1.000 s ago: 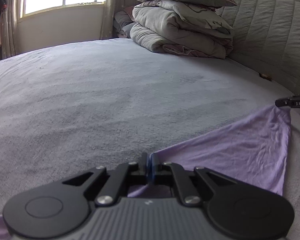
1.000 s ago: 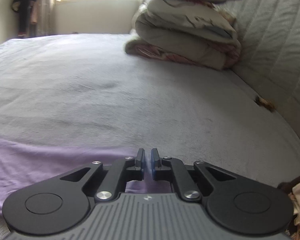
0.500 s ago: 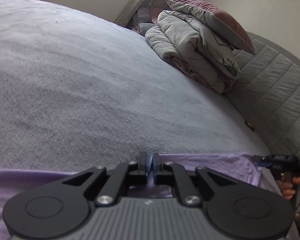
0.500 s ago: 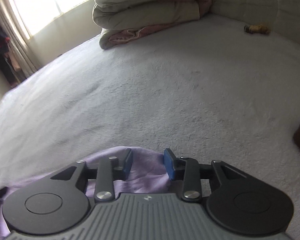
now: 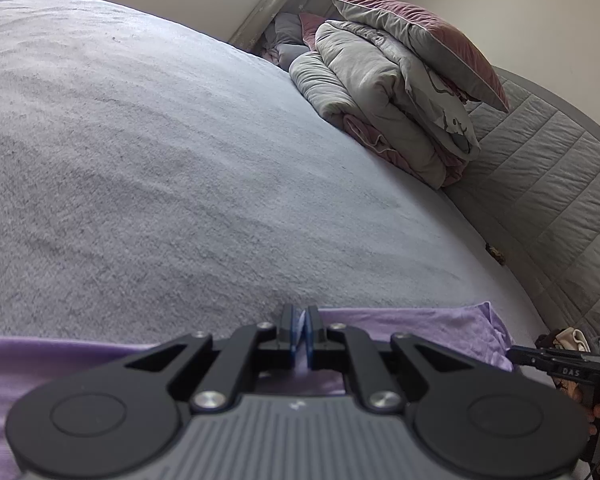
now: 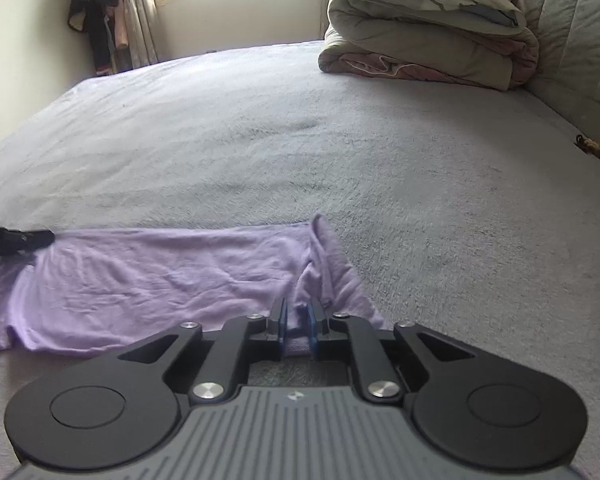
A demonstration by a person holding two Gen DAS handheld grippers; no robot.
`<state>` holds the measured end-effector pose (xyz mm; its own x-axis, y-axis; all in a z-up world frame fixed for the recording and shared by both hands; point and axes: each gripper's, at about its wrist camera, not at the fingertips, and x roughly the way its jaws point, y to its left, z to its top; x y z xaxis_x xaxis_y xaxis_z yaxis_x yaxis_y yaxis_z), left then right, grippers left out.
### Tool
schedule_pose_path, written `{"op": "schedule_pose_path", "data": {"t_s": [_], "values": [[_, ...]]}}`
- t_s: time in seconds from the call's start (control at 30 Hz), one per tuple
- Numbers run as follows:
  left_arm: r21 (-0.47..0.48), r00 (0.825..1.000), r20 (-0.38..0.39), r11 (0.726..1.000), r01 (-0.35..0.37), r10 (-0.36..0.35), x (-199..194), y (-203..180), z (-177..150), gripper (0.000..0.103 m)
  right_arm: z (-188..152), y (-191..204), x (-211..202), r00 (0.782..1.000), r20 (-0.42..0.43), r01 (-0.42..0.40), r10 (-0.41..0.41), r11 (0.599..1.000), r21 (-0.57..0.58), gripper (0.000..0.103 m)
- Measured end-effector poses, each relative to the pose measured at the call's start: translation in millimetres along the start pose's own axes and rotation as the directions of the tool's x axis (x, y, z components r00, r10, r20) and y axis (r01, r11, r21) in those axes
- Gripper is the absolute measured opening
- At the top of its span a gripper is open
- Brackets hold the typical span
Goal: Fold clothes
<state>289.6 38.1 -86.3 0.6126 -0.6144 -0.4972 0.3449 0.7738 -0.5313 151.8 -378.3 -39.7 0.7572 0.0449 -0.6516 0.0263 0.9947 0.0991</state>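
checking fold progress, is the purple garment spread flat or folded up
Mostly spread: the purple garment lies in one wrinkled layer across the bed, bunched only at the right tool. Layers underneath: cannot tell.

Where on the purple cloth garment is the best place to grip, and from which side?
Grip the lilac cloth garment by its far edge near the bunched right corner, coming low from the near side. It lies flat on the grey bedspread; only edges offer a pinch.

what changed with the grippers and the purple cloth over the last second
The right gripper opened half a second ago, letting go, and has now closed again on a bunched ridge of the purple garment, which came down from hanging to lie on the bed. The left gripper stayed clamped on the garment's edge.
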Motion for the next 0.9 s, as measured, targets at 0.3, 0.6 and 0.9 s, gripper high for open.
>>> {"op": "schedule_pose_path", "data": {"t_s": [0.3,0.6,0.9], "values": [[-0.007,1.000,0.000,1.000,0.006,-0.006,-1.6,2.7,-0.5,0.007,8.8,-11.0,-1.3,0.996,0.041,0.081,-0.084,0.995,0.054,0.023],[-0.010,1.000,0.002,1.000,0.004,-0.003,-1.5,-1.9,-2.2,0.007,7.6,-4.5,18.9,0.993,0.005,0.122,-0.122,0.992,0.012,0.002],[0.006,1.000,0.001,1.000,-0.006,0.006,-3.0,0.7,-2.2,0.006,53.7,-20.4,36.3,0.944,0.032,0.329,-0.328,0.932,-0.150,0.002]]}}
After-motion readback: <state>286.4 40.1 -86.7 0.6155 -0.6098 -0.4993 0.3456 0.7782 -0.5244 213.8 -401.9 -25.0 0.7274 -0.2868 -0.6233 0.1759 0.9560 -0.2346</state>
